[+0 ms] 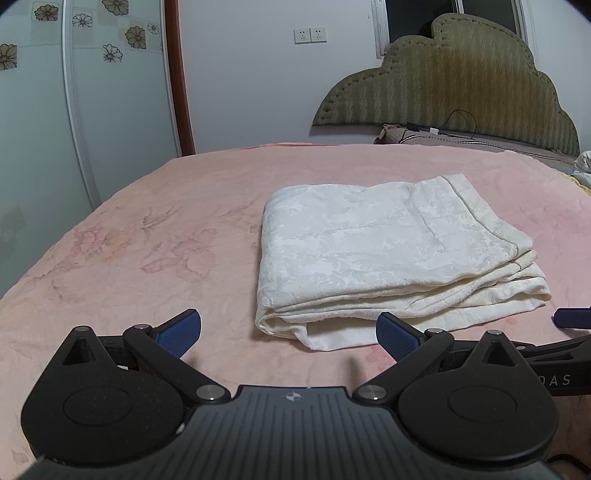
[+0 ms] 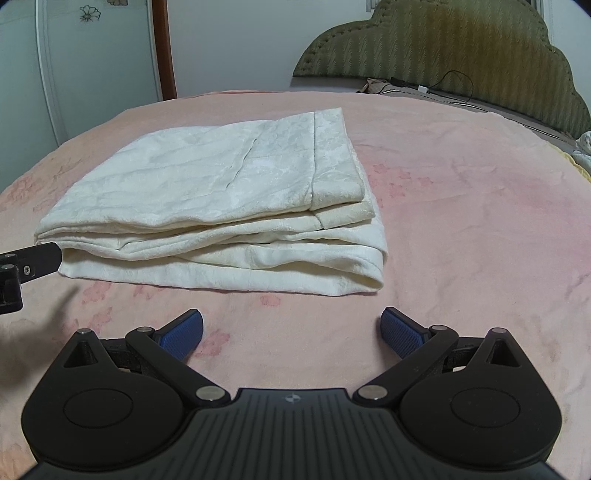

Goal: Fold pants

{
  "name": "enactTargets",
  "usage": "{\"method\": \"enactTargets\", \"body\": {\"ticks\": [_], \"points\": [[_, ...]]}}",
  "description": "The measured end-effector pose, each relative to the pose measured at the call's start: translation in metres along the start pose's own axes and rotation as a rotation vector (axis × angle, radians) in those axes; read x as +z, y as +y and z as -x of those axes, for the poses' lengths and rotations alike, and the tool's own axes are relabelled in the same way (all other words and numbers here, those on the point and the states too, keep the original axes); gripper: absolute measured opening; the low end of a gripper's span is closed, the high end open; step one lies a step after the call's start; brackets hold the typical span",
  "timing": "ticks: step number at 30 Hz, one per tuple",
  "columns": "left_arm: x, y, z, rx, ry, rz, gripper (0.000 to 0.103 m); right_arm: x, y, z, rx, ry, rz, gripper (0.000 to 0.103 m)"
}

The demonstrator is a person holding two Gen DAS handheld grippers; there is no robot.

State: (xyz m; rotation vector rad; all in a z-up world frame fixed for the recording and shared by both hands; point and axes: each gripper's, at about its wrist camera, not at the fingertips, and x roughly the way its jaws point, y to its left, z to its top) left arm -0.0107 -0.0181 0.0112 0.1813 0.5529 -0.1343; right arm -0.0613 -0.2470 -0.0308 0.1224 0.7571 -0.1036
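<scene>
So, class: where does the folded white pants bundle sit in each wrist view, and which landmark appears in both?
Left wrist: the folded white pants lie right of centre on the pink bedspread, beyond the open left gripper.
Right wrist: the bundle lies left of centre, beyond the open right gripper.
Shared landmark: the olive green headboard, upper right.

Soft, even indoor light fills both views, moderately bright, with a cool cast on the wall (image 1: 240, 92) and a warm one on the bedspread (image 1: 147, 229). The window (image 1: 443, 14) is dark. Shadows are faint: a thin one under the near edge of the pants (image 2: 207, 206), a smudged one at the left of the right wrist view. No glare beyond small glints on the gripper bolts. Focus is sharp across the bed; the headboard (image 2: 461, 55) is slightly softer. Fisheye distortion bows the bed's edge and the door frame (image 1: 177, 74), and black vignetting cuts the corners.
</scene>
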Motion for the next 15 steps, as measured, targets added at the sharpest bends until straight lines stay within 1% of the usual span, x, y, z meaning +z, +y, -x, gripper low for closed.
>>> {"method": "enactTargets", "body": {"ticks": [15], "points": [[-0.0012, -0.0020, 0.0015, 0.031, -0.031, -0.032, 0.102, 0.0004, 0.0013, -0.0028, -0.001, -0.002, 0.005, 0.103]]}}
